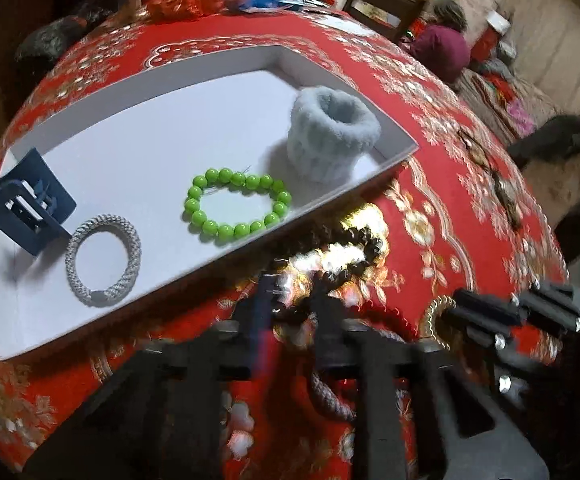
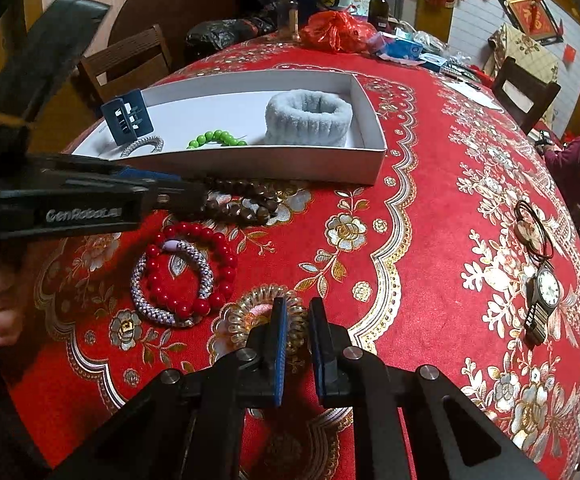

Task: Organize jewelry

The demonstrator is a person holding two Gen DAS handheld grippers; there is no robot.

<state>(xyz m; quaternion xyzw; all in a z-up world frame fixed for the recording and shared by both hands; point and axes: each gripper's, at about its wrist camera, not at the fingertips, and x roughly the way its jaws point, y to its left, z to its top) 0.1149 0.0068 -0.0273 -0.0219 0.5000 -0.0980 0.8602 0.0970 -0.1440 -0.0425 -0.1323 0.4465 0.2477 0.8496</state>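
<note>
While clamped on the brown bead bracelet (image 2: pixel 241 200) beside the white box (image 2: pixel 374 160), left gripper (image 2: pixel 193 196) needs lifting, boxward; right gripper (image 2: pixel 296 312) pinched together, idle.

A round surface under a red cloth with gold and silver flowers (image 2: pixel 430 184) fills the room; dark wooden slatted chairs (image 2: pixel 524 94) ring it, and red hangings (image 2: pixel 530 12) decorate the pale wall.
</note>
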